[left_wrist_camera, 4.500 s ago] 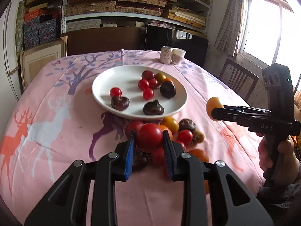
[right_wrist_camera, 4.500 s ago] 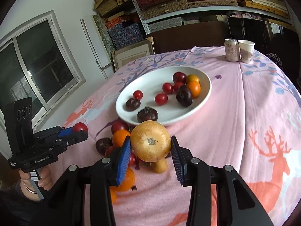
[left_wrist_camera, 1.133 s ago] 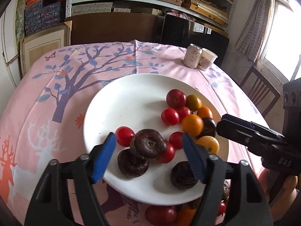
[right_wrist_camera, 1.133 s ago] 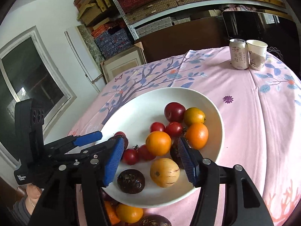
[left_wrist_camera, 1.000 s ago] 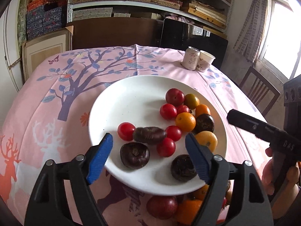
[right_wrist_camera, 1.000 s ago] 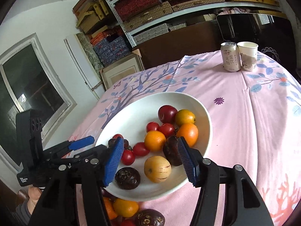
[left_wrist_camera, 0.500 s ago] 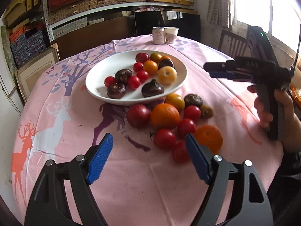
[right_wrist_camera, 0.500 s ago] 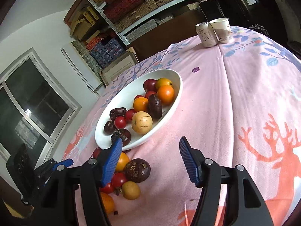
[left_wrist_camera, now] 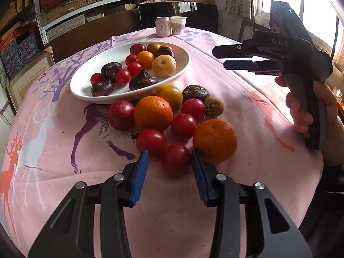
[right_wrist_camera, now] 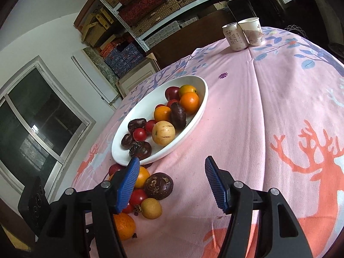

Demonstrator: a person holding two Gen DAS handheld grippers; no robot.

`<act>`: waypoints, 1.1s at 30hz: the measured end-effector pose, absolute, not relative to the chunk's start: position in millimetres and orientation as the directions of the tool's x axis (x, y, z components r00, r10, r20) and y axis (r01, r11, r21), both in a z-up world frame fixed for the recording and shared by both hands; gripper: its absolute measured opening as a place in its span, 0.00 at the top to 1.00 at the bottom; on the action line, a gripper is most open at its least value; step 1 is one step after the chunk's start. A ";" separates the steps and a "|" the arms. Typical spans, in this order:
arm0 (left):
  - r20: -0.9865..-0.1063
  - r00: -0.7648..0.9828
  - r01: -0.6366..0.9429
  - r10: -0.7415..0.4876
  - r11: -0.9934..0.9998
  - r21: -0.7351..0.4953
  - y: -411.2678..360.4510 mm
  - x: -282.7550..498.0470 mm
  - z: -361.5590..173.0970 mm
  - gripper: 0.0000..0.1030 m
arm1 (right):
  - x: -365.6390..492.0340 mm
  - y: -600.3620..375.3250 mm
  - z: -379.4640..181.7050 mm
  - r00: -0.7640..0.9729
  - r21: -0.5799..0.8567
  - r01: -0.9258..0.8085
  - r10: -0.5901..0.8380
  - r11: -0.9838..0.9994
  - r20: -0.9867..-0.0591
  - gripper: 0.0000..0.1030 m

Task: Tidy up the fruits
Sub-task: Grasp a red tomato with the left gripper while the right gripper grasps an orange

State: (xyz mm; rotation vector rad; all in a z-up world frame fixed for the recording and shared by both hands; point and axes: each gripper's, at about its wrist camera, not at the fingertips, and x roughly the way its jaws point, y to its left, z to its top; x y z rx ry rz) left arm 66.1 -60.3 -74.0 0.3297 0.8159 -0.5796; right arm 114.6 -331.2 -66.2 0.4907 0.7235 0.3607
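Note:
A white plate [left_wrist_camera: 90, 90] holds several tomatoes, small oranges, dark water chestnuts and a yellow fruit [left_wrist_camera: 163, 62]; it also shows in the right wrist view [right_wrist_camera: 202, 94]. A pile of loose fruit lies on the pink cloth in front of it. My left gripper [left_wrist_camera: 167, 161] is open, its fingers on either side of a red tomato [left_wrist_camera: 175, 158], beside a big orange [left_wrist_camera: 215, 140]. My right gripper [right_wrist_camera: 169, 177] is open and empty above the cloth, right of a dark water chestnut [right_wrist_camera: 158, 185]. It shows in the left wrist view [left_wrist_camera: 221, 58] too.
A drink can [left_wrist_camera: 163, 26] and a paper cup [left_wrist_camera: 178, 24] stand at the table's far edge. Shelves with boxes, a dark chair and windows lie beyond. The cloth falls away at the table's round edge.
Both grippers have pulled back from the plate towards the loose pile. My left gripper has come down low, narrowed and now straddles a red tomato. Earlier each gripper released a fruit onto the plate.

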 end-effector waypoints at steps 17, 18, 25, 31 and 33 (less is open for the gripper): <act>-0.695 0.581 0.564 -0.425 0.825 -0.033 -39.4 61.0 -64.3 0.74 | 96.1 -308.3 -66.1 0.610 0.521 -0.254 0.553 0.815 -0.567 0.38; -0.672 0.598 0.540 -0.436 0.839 -0.063 -30.5 62.1 -60.7 0.74 | 89.7 -300.0 -64.2 0.600 0.491 -0.282 0.551 0.824 -0.580 0.38; -0.657 0.607 0.481 -0.448 0.865 -0.145 -13.1 71.4 -55.6 0.74 | 48.5 -235.9 -62.6 0.548 0.219 -0.465 0.473 0.858 -0.690 0.38; -0.662 0.615 0.490 -0.429 0.866 -0.105 -17.6 66.5 -56.7 0.74 | 49.2 -213.7 -70.3 0.527 0.146 -0.480 0.418 0.865 -0.740 0.48; -0.664 0.612 0.481 -0.429 0.869 -0.118 -15.9 68.4 -57.1 0.74 | 51.0 -211.1 -71.5 0.513 0.150 -0.487 0.421 0.860 -0.748 0.55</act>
